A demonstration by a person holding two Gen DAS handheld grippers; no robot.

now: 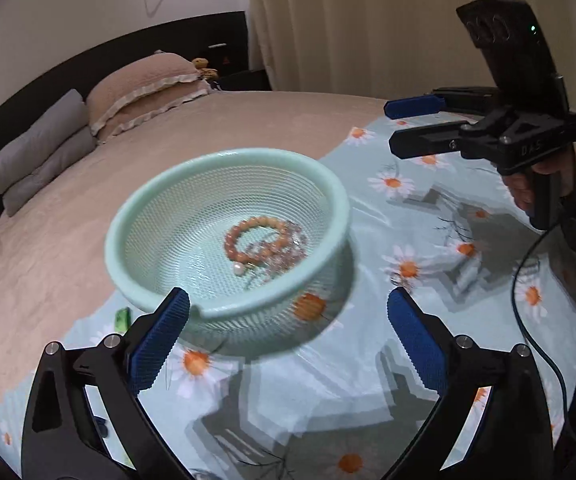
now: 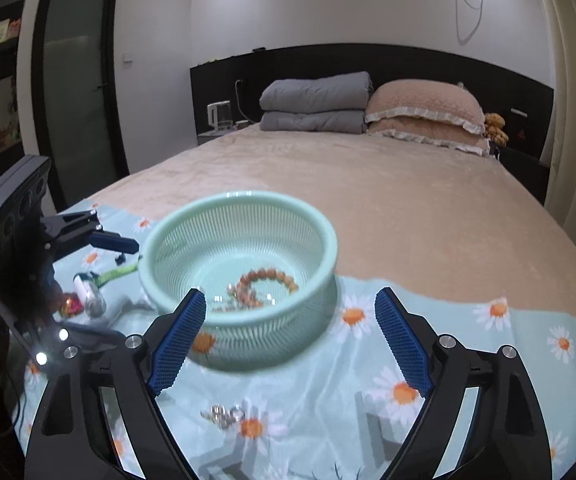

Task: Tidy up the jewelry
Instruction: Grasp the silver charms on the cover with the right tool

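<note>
A mint-green mesh basket [image 1: 191,216] stands on a daisy-print cloth [image 1: 368,380] spread over the near part of a bed [image 1: 247,128]; in its bottom lie an orange bead bracelet [image 1: 251,240], a paler pinkish bracelet [image 1: 283,254] tangled beside it, and a white pearl [image 1: 239,269] on a thin chain. The basket is blurred in both views.

The left gripper [image 1: 288,336] has its blue pads spread wide with nothing between them; its left pad overlaps the basket's near rim in the picture, though I cannot tell whether it touches. The right gripper [image 2: 290,340] is also open and empty — one pad crosses the basket's near wall in its own view, the other stands clear to the right; seen from the left wrist it sits well apart from the basket, a hand [image 1: 544,184] round its grip.

On the cloth just in front of the basket, between the right gripper's fingers, lies a small silvery piece of jewelry [image 2: 223,414]; left of the basket are a green strap [image 2: 115,274] and some small items — too blurred to name.
</note>
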